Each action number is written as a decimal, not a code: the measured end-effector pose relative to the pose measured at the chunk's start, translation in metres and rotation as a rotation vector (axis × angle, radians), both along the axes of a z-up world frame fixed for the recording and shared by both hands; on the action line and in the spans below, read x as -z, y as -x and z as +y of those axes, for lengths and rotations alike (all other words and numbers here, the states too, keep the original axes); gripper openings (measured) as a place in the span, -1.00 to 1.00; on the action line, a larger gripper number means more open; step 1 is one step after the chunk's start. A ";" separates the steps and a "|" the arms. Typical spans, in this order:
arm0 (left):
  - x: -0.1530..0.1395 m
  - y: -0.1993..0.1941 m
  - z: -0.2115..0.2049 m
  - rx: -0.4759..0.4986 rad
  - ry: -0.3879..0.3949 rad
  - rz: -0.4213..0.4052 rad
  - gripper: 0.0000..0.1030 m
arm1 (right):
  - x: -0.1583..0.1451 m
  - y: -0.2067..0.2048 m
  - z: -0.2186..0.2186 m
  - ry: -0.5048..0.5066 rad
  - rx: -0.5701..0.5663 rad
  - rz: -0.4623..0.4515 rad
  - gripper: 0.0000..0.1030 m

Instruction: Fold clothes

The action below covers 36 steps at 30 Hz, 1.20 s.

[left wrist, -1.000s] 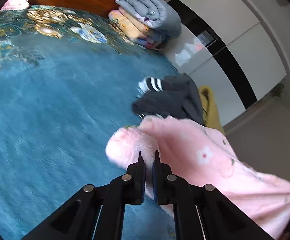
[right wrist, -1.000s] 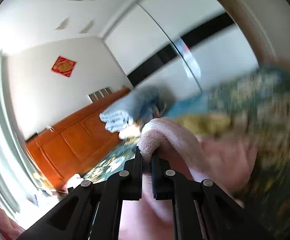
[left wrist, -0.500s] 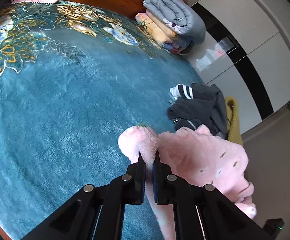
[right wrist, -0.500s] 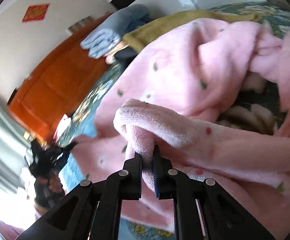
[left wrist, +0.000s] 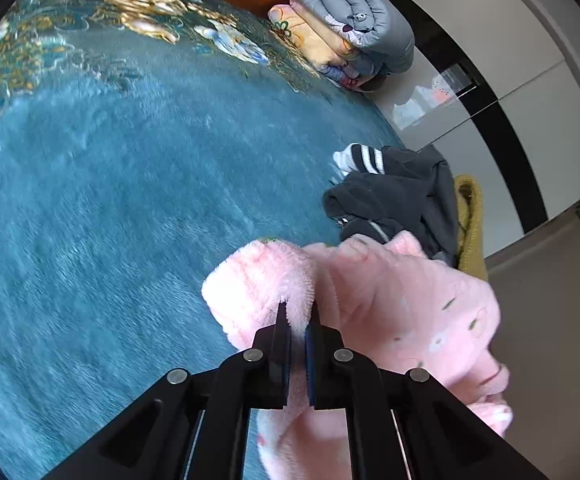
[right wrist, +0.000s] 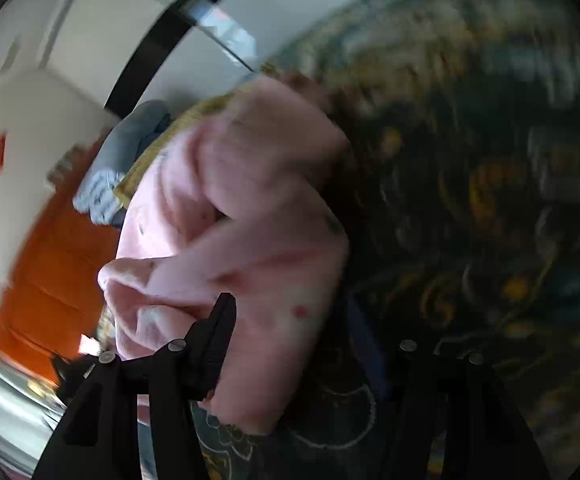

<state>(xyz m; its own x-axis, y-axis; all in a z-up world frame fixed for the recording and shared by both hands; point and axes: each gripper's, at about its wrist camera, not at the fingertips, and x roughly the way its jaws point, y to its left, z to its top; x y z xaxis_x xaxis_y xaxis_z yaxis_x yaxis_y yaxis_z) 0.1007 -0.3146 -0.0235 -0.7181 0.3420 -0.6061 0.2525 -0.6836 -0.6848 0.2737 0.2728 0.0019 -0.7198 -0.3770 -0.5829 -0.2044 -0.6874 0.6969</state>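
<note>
Pink fleece garment pinched by one claw, loose between the fingers of the other.

The left claw point(left wrist: 298, 320) is nearly closed, gripping a fold of the pink fleece garment point(left wrist: 402, 312), which lies bunched at the edge of the teal bed blanket point(left wrist: 130, 200). The right claw point(right wrist: 302, 328) is spread wide, with the garment point(right wrist: 250, 248) lying between its fingers but not clamped; this view is blurred. A dark grey garment point(left wrist: 398, 196) lies just beyond the pink one, and folded quilts point(left wrist: 346, 24) are stacked at the headboard.

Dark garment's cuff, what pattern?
Black-and-white stripes on the cuff of the dark garment; clearest in the left wrist view.
</note>
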 end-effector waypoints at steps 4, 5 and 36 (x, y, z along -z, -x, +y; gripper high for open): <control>-0.007 -0.007 -0.007 -0.024 0.008 0.004 -0.88 | 0.010 0.018 -0.013 0.038 0.019 -0.001 -0.88; -0.008 -0.010 -0.009 -0.031 0.011 0.006 -0.88 | 0.008 0.016 -0.011 0.050 0.034 0.009 -0.88; -0.043 -0.044 -0.044 -0.243 0.143 0.021 -0.92 | -0.048 -0.116 0.072 -0.197 0.172 0.160 0.00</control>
<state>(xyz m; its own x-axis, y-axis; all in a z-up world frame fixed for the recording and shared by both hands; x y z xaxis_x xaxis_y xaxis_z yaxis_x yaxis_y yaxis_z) 0.1446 -0.3582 0.0191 -0.7813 0.0701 -0.6202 0.4079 -0.6948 -0.5923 0.3900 0.3449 0.0499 -0.8519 -0.1328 -0.5067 -0.2275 -0.7776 0.5862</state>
